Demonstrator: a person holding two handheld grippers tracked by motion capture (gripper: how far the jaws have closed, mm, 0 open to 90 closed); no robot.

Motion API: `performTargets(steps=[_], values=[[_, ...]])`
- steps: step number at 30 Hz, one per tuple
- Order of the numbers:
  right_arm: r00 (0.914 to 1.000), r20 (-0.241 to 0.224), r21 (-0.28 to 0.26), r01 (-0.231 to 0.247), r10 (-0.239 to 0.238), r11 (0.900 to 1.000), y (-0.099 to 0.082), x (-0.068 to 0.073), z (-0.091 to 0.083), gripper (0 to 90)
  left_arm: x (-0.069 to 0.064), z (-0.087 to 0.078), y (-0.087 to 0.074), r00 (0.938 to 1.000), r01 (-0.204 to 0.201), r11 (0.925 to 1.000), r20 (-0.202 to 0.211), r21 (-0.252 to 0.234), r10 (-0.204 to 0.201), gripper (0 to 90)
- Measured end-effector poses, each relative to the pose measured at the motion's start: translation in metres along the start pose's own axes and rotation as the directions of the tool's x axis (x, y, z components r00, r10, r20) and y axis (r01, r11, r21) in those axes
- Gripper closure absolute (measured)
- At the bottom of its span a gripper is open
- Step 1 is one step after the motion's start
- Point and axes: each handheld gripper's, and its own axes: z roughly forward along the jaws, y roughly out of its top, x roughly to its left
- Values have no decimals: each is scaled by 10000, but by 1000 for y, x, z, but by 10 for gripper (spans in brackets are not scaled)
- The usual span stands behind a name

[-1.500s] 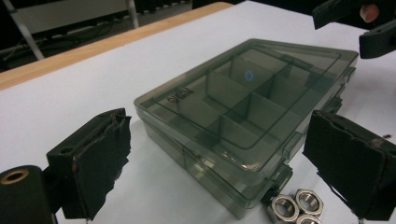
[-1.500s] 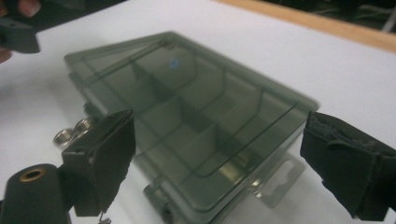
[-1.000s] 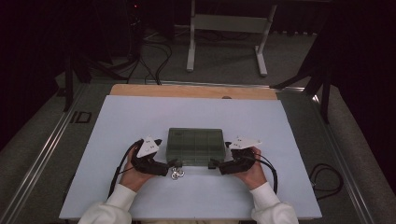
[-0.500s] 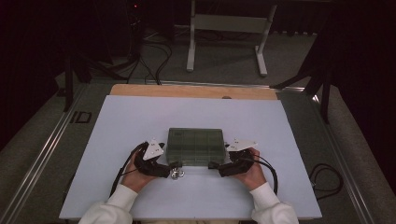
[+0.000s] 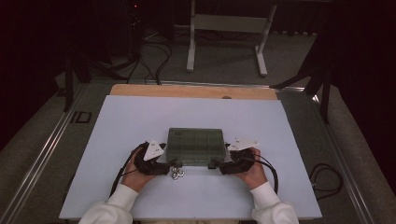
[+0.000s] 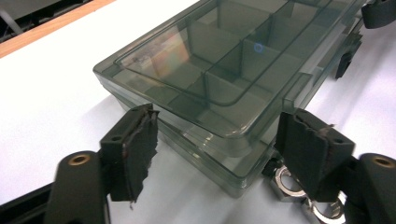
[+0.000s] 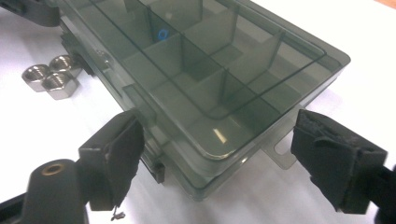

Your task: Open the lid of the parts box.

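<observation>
Both grippers stand at the near corners of the smoky transparent box [image 5: 190,146], one at each side. Left gripper [image 5: 169,164] is at the near left corner. In the left gripper view its two black jaws are on either side of that corner, the corner reaching in between them, and the pads do not press on the plastic; a gap is seen at each side. Its jaws have just been closing, with the box corner between them, so they are now at a middle width. Right gripper [image 5: 215,164] is at the near right corner. In the right gripper view its jaws are wide apart around that corner and do not touch it; they also have just been closing a little.

Seen from the grippers, the box lies straight ahead, flat on the white table [image 5: 116,116], with its lid closed and dark dividers visible inside. A few metal nuts [image 5: 176,173] lie on the table just beside the left gripper's right jaw, close to the front edge of the box. Each gripper is held by a hand in a white sleeve [image 5: 112,205].
</observation>
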Motion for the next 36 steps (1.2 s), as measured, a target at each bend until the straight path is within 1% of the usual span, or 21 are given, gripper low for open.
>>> performTargets(steps=[4,6,10,11,12,13,14,15,17,22,23,24,25,26,29,31,32,36], values=[[10000,71,-95,-38,39,9999,2,0,-2,211,0,-3,2,9999,76,9998,-78,-172,-77,343],[9999,162,-113,50,-48,9999,3,-1,-3,237,1,-4,3,9999,101,9997,-111,-214,-104,373],[9997,237,-183,52,-47,9998,6,-2,-5,261,2,-6,7,9998,110,9993,-163,-363,-116,388],[9994,339,-242,89,-81,9997,7,-3,-6,274,2,-7,8,9997,109,9992,-197,-392,-117,397],[9993,373,-274,95,-85,9996,8,-4,-7,306,3,-7,10,9996,132,9991,-225,-398,-141,401],[9993,373,-274,95,-85,9996,8,-4,-7,306,3,-7,11,9996,124,9991,-242,-409,-134,401],[9992,394,-334,57,-44,9994,9,-5,-8,334,4,-7,12,9995,160,9989,-254,-439,-171,407],[9992,394,-334,57,-44,9994,9,-5,-8,334,4,-7,12,9995,160,9988,-281,-464,-173,407],[9987,513,-406,101,-80,9991,12,-7,-11,380,5,-8,14,9992,210,9985,-327,-504,-226,430],[9982,582,-534,185,-154,9984,16,-9,-15,421,9,-9,19,9982,333,9973,-470,-649,-363,471],[9978,635,-606,203,-164,9980,19,-10,-16,444,10,-9,20,9980,338,9971,-509,-687,-373,492],[9978,635,-606,203,-164,9980,19,-10,-16,444,11,-10,21,9977,377,9967,-531,-722,-415,492],[9978,655,-703,86,-40,9975,21,-13,-16,466,12,-10,22,9975,401,9963,-556,-761,-444,511],[9978,655,-703,86,-40,9975,21,-13,-16,466,13,-10,24,9972,433,9958,-569,-804,-479,511],[9974,693,-696,-153,201,9975,24,-16,-17,497,16,-10,28,9966,439,9955,-656,-843,-495,536],[9965,817,-723,-110,169,9973,29,-17,-17,506,18,-10,31,9961,466,9947,-707,-916,-532,547],[9954,943,-675,-74,138,9977,35,-19,-16,511,18,-10,32,9957,484,9945,-737,-927,-553,558],[9943,1042,-720,-149,224,9973,41,-22,-15,525,22,-9,38,9939,557,9928,-890,-1062,-653,575]])
